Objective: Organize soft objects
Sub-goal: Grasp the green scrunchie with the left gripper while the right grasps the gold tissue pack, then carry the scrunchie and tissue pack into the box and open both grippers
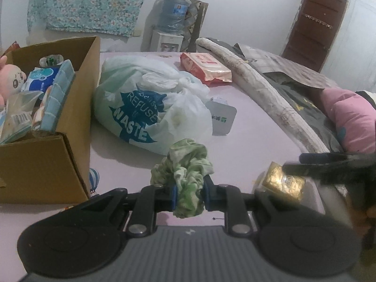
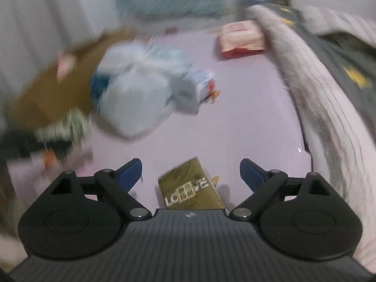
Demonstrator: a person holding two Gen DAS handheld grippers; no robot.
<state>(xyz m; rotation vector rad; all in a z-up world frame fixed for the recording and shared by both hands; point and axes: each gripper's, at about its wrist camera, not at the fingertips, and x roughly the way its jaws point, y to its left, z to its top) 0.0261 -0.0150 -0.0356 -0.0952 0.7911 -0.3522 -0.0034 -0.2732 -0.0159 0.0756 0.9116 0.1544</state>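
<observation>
My left gripper (image 1: 189, 193) is shut on a crumpled green cloth (image 1: 185, 166), which hangs above the pink sheet (image 1: 253, 127). Left of it stands an open cardboard box (image 1: 44, 164) holding a pink plush toy (image 1: 10, 77), tissue packs and folded cloths. My right gripper (image 2: 190, 174) is open, its blue pads wide apart over a gold packet (image 2: 191, 188) that lies on the sheet between them, untouched. In the left wrist view the right gripper's dark fingers (image 1: 333, 164) show blurred at the right edge, above the same gold packet (image 1: 283, 181). The right wrist view is motion-blurred.
A white and green plastic bag (image 1: 145, 103) printed with "REFUSE WASTE" lies beside the box. A red wipes pack (image 1: 204, 67) and a small white pouch (image 1: 223, 117) lie farther back. A rolled grey blanket (image 1: 258, 89), dark bedding and a pink pillow (image 1: 350, 117) line the right side.
</observation>
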